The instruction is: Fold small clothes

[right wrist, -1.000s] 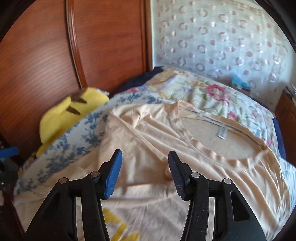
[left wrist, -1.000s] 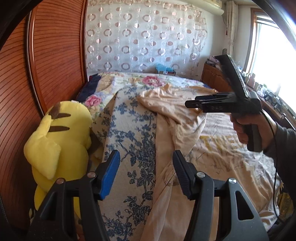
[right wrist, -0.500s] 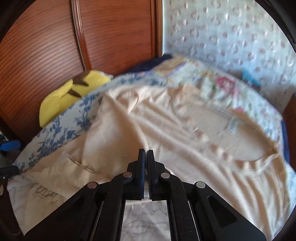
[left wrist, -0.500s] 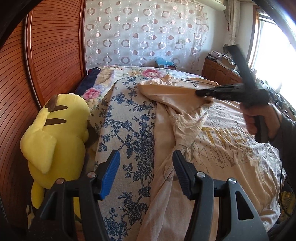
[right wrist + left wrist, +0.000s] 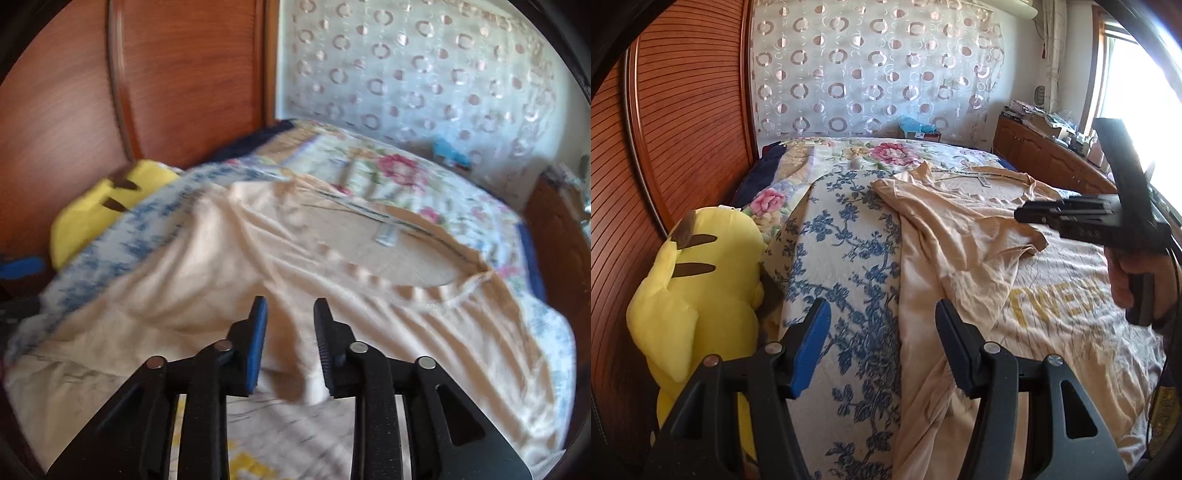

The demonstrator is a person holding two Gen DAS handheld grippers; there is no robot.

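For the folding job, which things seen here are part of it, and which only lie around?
Part of the job:
- beige T-shirt, sleeve already folded in
- right gripper, jaws just reopened, nothing held
- left gripper, open, empty

Only lying around:
- yellow plush toy
- blue-patterned cover
- floral quilt
- wooden cabinet

The right tongs (image 5: 290, 325), clamped on a fold of the peach T-shirt (image 5: 229, 280) half a second ago, have just been opening; the pads now stand apart with the sleeve between them, not pinched. The sleeve, lifted 1 second ago, now lies folded across the shirt's front, and the yellow lettering (image 5: 1060, 299) shows uncovered in the left wrist view.
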